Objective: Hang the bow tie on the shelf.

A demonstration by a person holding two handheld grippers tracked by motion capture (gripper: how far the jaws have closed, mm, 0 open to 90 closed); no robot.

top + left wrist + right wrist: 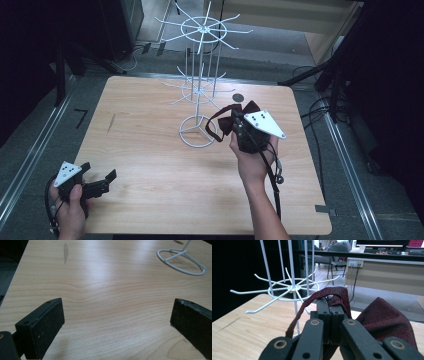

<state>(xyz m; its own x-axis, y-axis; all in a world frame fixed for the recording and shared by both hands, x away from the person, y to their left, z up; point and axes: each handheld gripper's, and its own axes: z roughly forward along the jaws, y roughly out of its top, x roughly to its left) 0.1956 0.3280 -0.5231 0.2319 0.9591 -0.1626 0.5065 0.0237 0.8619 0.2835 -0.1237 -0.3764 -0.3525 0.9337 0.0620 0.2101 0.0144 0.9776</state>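
Standing by the wooden desk (150, 165), I see a person's two forearms come in over its near edge, each hand carrying a hand-held gripper; the right hand-held gripper (235, 121) is raised over the right half of the desk, just beside the ring-shaped foot of a white wire rack (199, 131), and its jaws are pressed together on the thin strap of a dark red bow tie (248, 108); in the right gripper view the strap (329, 292) loops over the tips of the closed jaws and trails down on the left, while the wide patterned cloth of the bow tie hangs to the right of the jaws; the rack's lower ring of prongs (287, 288) spreads out just ahead of the gripper, near the strap but, as far as I can tell, not touching it; the rack stands near the middle of the far edge of the desk, with a second ring of prongs (204, 29) higher up its thin posts; the right hand (252, 160) wraps the gripper's body from below, and a black cable (274, 185) trails down along the forearm.

The left hand-held gripper (97, 179) sits low at the near left corner of the desk, held by the left hand (70, 200); its jaws stand wide apart with nothing between them, bare wood showing in the gap in the left gripper view (117, 315); the rack's foot ring (181, 261) lies well ahead of it, toward the far right of that view; a small dark round spot (238, 97) shows on the desk beyond the bow tie.
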